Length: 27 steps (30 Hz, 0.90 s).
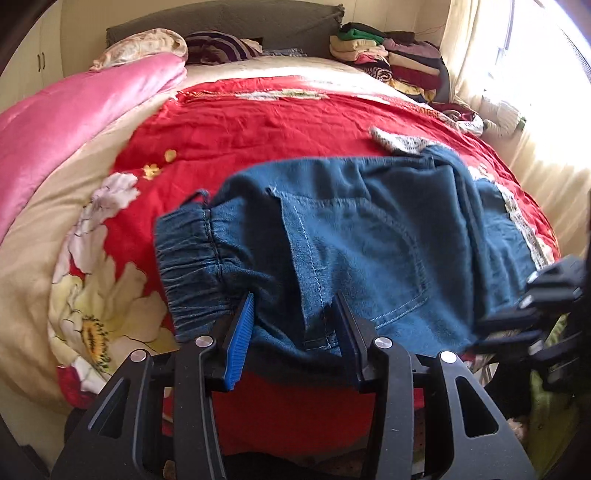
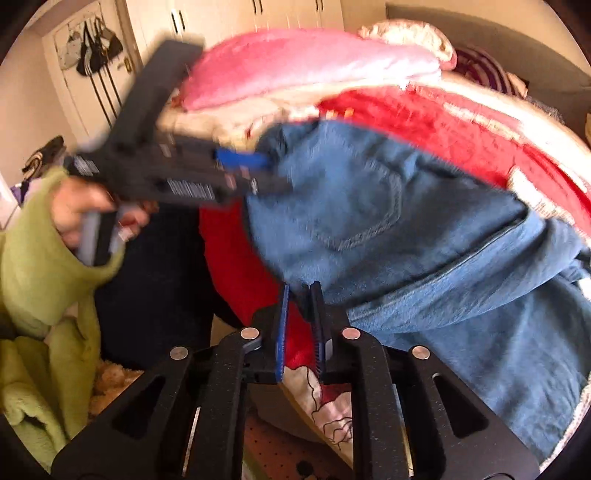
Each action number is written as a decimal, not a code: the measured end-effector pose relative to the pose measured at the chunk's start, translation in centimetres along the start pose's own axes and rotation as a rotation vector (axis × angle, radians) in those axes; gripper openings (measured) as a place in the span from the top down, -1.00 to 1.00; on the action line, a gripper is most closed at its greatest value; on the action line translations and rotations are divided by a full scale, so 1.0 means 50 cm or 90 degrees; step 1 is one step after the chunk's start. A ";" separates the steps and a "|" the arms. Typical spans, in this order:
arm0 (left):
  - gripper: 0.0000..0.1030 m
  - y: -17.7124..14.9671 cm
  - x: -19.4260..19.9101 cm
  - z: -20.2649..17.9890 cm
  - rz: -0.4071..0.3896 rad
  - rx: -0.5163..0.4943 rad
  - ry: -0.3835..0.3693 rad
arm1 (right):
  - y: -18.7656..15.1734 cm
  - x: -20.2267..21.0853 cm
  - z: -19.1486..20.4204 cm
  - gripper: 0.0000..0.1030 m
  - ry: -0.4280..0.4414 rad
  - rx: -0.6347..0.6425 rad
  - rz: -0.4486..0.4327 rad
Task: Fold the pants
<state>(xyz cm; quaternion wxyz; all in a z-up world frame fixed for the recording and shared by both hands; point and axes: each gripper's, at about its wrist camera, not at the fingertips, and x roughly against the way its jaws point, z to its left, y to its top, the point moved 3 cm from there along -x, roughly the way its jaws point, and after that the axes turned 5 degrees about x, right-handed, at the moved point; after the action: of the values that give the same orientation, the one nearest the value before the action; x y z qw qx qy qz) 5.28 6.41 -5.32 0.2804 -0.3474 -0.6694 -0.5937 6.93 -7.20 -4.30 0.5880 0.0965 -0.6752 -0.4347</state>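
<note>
Blue denim pants [image 1: 354, 236] lie on the red flowered bedspread [image 1: 258, 122], elastic waistband [image 1: 188, 266] to the left, back pocket up, legs trailing right. My left gripper [image 1: 295, 310] is open, its jaws on either side of the near hem of the pants by the waistband; it also shows in the right wrist view [image 2: 258, 166], blurred. My right gripper [image 2: 298, 295] is nearly shut at the near edge of the pants [image 2: 406, 229]; whether it pinches cloth I cannot tell. It shows in the left wrist view at the right edge [image 1: 532, 314].
A pink quilt [image 1: 74, 118] is bunched at the bed's left. Stacked folded clothes [image 1: 391, 55] sit at the far right by the headboard. A curtained window [image 1: 517, 74] is on the right. A wardrobe [image 2: 221, 14] and a green-sleeved arm [image 2: 48, 236] show on the left.
</note>
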 end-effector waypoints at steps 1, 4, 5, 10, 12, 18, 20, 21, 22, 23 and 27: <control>0.19 -0.002 -0.001 0.001 -0.001 0.001 -0.004 | 0.006 0.013 -0.002 0.81 -0.005 -0.003 -0.017; 0.19 -0.001 -0.002 0.009 -0.003 0.011 -0.016 | 0.022 0.017 -0.009 0.51 -0.026 -0.010 -0.036; 0.19 -0.002 -0.002 0.012 -0.003 0.013 -0.019 | 0.024 0.007 -0.012 0.44 -0.033 -0.019 -0.032; 0.19 -0.002 0.001 0.018 -0.002 0.022 -0.035 | 0.007 -0.072 -0.046 0.30 -0.052 -0.073 0.063; 0.19 -0.001 0.001 0.022 -0.001 0.029 -0.047 | -0.010 -0.099 -0.060 0.30 -0.048 -0.100 0.090; 0.19 0.001 0.009 0.028 -0.006 0.038 -0.062 | -0.004 -0.070 -0.064 0.25 -0.037 -0.107 0.056; 0.19 0.002 0.020 0.026 -0.012 0.037 -0.061 | -0.003 -0.051 -0.067 0.23 -0.041 -0.113 0.039; 0.19 0.004 0.029 0.024 -0.017 0.035 -0.059 | -0.008 -0.041 -0.071 0.20 -0.043 -0.116 0.031; 0.19 0.005 0.036 0.022 -0.021 0.034 -0.059 | -0.008 -0.033 -0.075 0.15 -0.048 -0.120 0.023; 0.17 0.007 0.046 0.019 -0.029 0.033 -0.059 | -0.006 -0.028 -0.077 0.13 -0.053 -0.122 0.018; -0.14 0.018 0.077 0.009 -0.054 0.028 -0.056 | 0.009 0.005 -0.090 -0.04 -0.080 -0.132 -0.013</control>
<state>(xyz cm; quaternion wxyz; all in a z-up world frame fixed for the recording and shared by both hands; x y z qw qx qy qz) 3.71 7.43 -1.79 0.2328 -0.3384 -0.7082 -0.5742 11.00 -9.23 -4.11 0.5469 0.0145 -0.6611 -0.5135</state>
